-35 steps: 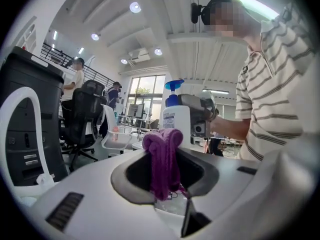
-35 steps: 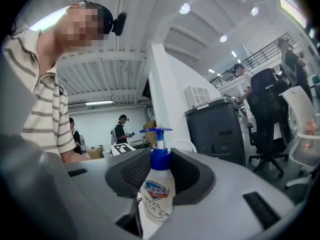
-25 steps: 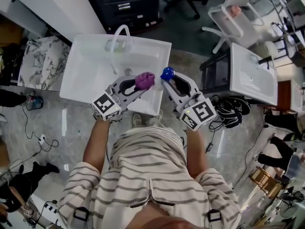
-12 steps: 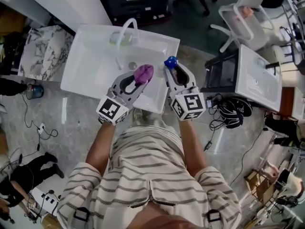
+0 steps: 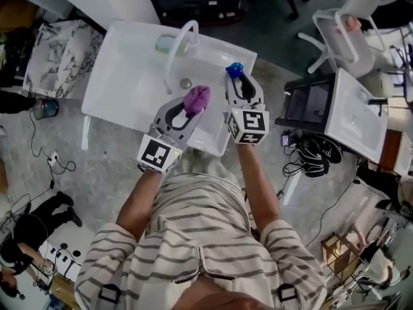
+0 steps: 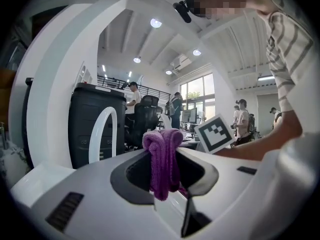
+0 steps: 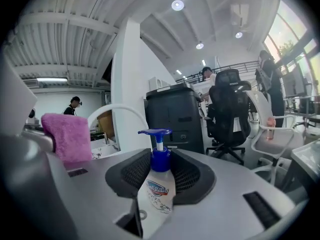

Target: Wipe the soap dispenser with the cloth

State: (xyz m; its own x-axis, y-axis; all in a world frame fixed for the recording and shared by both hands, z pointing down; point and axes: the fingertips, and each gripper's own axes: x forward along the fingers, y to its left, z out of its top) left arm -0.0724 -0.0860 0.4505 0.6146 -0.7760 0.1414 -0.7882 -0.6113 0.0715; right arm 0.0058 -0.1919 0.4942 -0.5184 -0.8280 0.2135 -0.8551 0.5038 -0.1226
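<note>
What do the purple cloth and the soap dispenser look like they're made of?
Cloth: soft fabric, probably terry or microfibre. Its surface looks fuzzy and matte, and it hangs in limp folds.
Soap dispenser: most likely plastic, with a smooth whitish body that carries a printed label.
Its pump: smooth blue plastic, judging by the moulded nozzle shape and even colour.

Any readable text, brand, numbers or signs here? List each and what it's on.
Soap dispenser label: blue oval brand logo and small print below, both too blurred to read.
Left marker cube, right marker cube: black-and-white square patterns, no letters or digits.
Nothing else legible.
</note>
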